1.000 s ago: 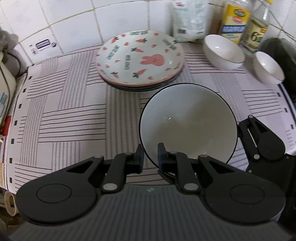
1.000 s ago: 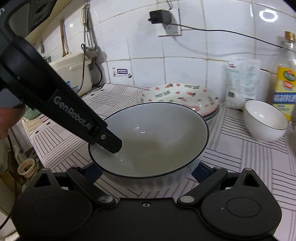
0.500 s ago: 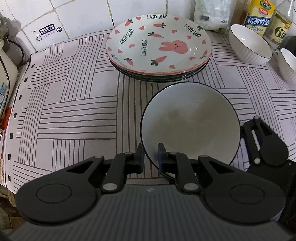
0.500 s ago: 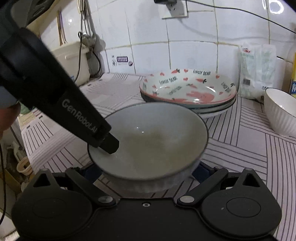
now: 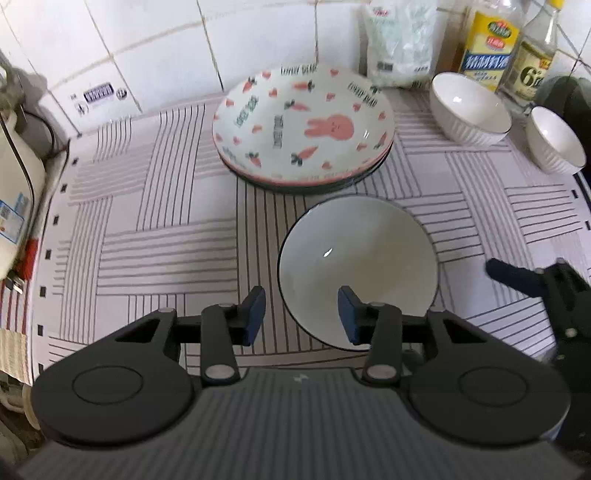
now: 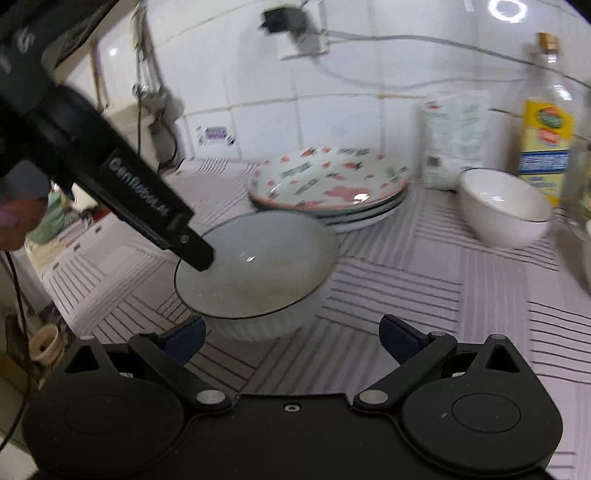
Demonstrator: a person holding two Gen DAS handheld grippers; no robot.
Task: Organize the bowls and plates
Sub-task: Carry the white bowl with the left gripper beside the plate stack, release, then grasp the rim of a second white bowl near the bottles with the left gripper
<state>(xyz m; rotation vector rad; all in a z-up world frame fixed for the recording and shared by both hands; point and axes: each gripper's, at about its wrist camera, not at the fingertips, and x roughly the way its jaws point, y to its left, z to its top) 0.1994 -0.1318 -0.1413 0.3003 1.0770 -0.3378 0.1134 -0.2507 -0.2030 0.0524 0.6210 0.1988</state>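
1. Since the earlier frames, the left gripper (image 5: 301, 314) has just been opening off the large bowl's (image 5: 358, 269) rim, which is now free between the parted jaws; the right gripper (image 6: 291, 338), open, has backed away.
2. The bowl sits upright on the striped mat (image 5: 147, 229), just in front of the stacked plates (image 5: 303, 125).
3. Two small bowls (image 5: 469, 110) and the bottles (image 5: 487, 44) stand to the right by the tiled wall.

I'm working in a home kitchen. Ahead of my tongs runs a white glazed tile wall (image 6: 369, 122) with a wall socket and plugged-in cable (image 6: 295, 33) up high. The counter wears a pale mat with grey stripe blocks (image 5: 147, 229). Against the wall, ahead and right, stand a yellow-labelled oil bottle (image 5: 487, 40), a clear vinegar bottle (image 5: 532, 55) and a white plastic pouch (image 5: 402, 40). Crockery sits about: cartoon rabbit-and-carrot plates in a stack (image 5: 303, 122), white ribbed bowls (image 5: 469, 107).
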